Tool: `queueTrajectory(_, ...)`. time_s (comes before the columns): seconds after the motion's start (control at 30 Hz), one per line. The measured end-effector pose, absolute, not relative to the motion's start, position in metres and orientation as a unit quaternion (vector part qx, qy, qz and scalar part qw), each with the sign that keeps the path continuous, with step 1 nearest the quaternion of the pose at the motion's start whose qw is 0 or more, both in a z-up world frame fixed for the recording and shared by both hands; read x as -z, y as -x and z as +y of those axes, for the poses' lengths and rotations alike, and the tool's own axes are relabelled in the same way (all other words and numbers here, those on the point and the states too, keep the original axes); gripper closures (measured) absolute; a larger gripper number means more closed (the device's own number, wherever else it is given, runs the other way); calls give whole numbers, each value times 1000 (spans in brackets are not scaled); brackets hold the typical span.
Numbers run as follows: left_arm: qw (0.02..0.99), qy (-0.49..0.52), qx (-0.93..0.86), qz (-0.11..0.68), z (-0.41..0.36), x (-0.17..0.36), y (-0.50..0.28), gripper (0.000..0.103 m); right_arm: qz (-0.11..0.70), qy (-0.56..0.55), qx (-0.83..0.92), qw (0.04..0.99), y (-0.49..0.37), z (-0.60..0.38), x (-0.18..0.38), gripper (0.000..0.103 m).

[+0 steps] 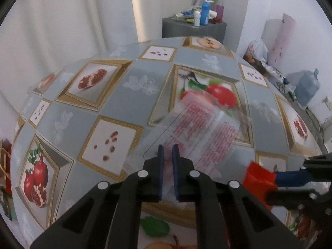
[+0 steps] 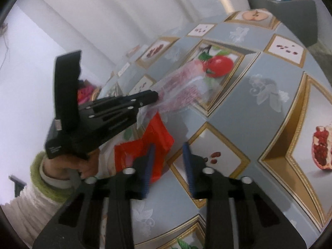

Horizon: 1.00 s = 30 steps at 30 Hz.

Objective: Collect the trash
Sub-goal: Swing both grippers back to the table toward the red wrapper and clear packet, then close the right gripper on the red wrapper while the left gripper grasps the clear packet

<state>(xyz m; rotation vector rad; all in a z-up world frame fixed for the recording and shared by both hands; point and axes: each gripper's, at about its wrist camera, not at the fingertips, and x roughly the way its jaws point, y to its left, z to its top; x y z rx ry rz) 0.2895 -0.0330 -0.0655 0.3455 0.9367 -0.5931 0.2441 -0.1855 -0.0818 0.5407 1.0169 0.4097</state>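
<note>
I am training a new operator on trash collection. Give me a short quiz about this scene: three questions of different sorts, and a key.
1. True or false: the left gripper pinches the clear printed wrapper.
2. What colour is the second wrapper, beside the right gripper? A blue; B red; C green.
3. Fill in: the grey stand behind the table carries ____.
Key: 1 true; 2 B; 3 bottles.

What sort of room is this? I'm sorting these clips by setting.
Probably a lived-in home room: a table under a fruit-print tablecloth, white curtains, a grey stand crowded with toiletry bottles, and a large water jug on the floor.
</note>
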Motion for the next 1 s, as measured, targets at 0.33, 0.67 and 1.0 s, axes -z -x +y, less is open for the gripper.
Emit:
queueTrajectory(0.33,829,-143,292,455,-27,66,-223,96,475,-250,-183,823,-209,-200,84,101)
queueTrajectory(0.67,827,-56,271,489,-3,65,-141,96,477,-251,-132,832,-146,-243,82,102)
queueTrajectory(1.0,811,21,316,491,9,39,-82,88,436,-250,-72,862,-94,-281,59,66)
